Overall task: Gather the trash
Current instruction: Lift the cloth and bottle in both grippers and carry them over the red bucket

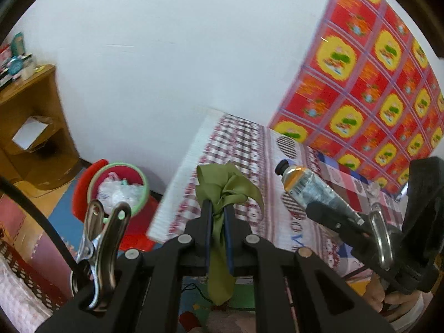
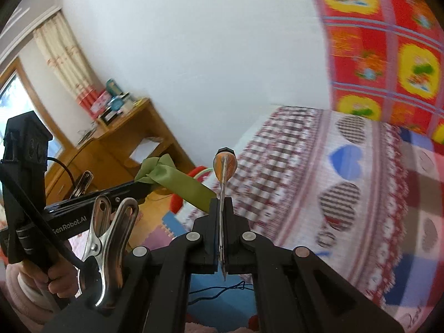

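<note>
Left wrist view: the left tool [image 1: 218, 208] is clamped on a green wrapper [image 1: 226, 187]; the bin [image 1: 118, 184] is the landmark here.
Bin: round, red body with a pale green rim, standing on the floor beside the bed's near edge; crumpled white plastic fills it (rim blurred).
Open room: foam floor mat [image 1: 59, 212] lies bare around the bin; a wooden cabinet [image 1: 33, 111] stands beyond it against the white wall.
Green wrapper: thin, creased film, bunched above the pads, its tail hanging below them; long axis runs along the fingers, held above the bed edge, right of the bin.
Right tool [image 2: 222, 211]: closed on the flat crimped end of a tube [image 2: 224, 166].
Tube: metal, silver and orange, black cap pointing away from the tool, farther right of the bin, over the bed [image 2: 347, 183].
Bed cover: soft printed cloth, checks and hearts.
</note>
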Demonstrator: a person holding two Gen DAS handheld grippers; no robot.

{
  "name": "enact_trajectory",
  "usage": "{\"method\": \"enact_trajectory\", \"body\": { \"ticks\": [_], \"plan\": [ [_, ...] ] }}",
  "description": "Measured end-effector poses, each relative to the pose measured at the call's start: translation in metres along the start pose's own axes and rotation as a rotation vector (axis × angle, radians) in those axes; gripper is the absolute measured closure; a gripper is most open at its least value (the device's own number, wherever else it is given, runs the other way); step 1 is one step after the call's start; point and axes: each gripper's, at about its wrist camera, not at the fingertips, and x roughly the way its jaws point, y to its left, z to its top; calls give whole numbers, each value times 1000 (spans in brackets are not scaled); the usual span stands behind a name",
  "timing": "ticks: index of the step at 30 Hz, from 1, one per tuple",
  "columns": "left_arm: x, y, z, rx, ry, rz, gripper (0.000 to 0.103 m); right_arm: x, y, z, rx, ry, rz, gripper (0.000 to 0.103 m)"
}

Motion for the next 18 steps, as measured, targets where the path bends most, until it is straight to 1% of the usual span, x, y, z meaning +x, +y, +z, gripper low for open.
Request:
{"method": "enact_trajectory", "body": {
  "ticks": [5,11,15,18],
  "plan": [
    [-6,32,7,-66,-23,57,95,30,25,16,-62,28,75,100],
    [-4,66,16,-141,-38,137,95,75,43,42,-111,80,172,100],
    [2,89,23,-195,-54,181,95,107,54,57,-163,115,210,100],
    [8,104,27,-211,-54,206,95,132,65,68,-181,149,241,100]
  ]
}}
